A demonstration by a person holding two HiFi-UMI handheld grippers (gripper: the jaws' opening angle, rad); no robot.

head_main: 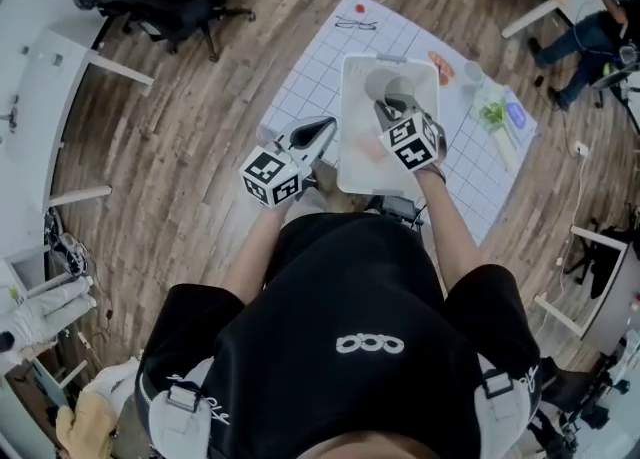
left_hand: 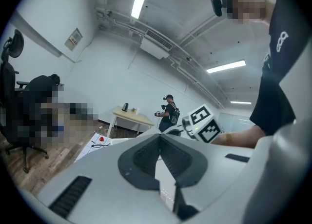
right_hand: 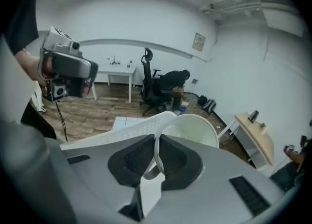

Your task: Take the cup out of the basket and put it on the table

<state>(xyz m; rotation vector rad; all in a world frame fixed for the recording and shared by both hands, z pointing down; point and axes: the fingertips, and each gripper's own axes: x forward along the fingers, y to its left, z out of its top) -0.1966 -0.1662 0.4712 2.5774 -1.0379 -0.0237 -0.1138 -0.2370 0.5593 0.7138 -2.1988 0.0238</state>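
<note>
right gripper (head_main: 391, 108) tilted down above white basket (head_main: 346, 127) | jaws pinching white cup (right_hand: 195, 128) wall | left gripper (head_main: 327, 128) level, jaws pressed together, empty

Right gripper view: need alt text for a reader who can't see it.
The right gripper has its jaws closed on the thin edge of a white cup, with the rim of a white basket beside it. Beyond them is an office with a wood floor, a black office chair and white tables.
</note>
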